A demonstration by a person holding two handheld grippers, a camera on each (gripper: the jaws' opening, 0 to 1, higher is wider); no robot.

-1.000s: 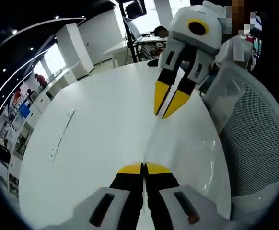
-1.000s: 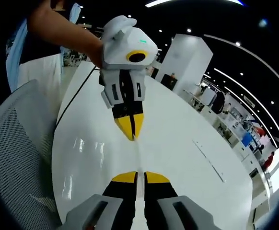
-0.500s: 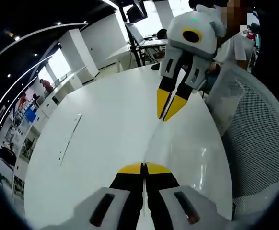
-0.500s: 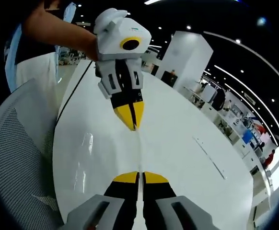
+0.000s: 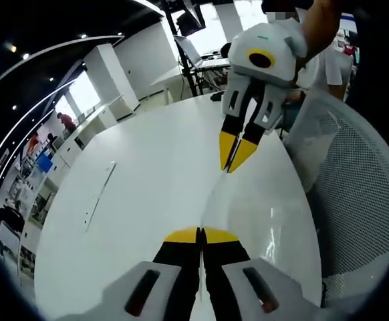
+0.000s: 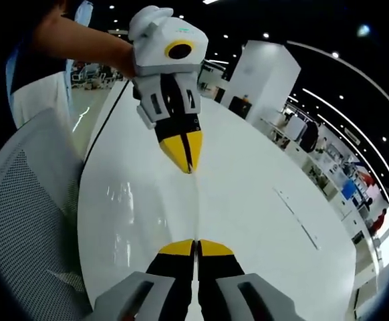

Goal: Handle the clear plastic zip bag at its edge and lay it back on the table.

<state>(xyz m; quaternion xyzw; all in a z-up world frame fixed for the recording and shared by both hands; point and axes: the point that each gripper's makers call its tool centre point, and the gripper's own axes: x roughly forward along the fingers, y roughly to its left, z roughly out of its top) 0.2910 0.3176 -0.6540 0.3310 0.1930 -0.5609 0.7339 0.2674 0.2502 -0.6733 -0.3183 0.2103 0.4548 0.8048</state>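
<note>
The clear plastic zip bag (image 5: pixel 258 217) hangs stretched between both grippers above the white table (image 5: pixel 134 200). I see it nearly edge-on, as a thin line with glossy reflections to one side. My left gripper (image 5: pixel 199 235) is shut on its near edge. The right gripper (image 5: pixel 230 166) pinches the far edge, with its yellow fingers closed to a point. In the right gripper view the same bag (image 6: pixel 124 217) runs from my right gripper (image 6: pixel 196 246), shut on it, up to the left gripper (image 6: pixel 189 166), which a person's hand holds.
A white mesh chair (image 5: pixel 355 200) stands at the table's edge, also seen in the right gripper view as the chair (image 6: pixel 27 200). A black cable (image 6: pixel 104 130) lies across the table (image 6: pixel 261 214). A narrow slot (image 5: pixel 97 194) is set in the tabletop. Desks and people are far behind.
The right gripper's yellow fingers have drawn closer together on the bag. Both grippers have shifted slightly, and the bag stays taut between them.
</note>
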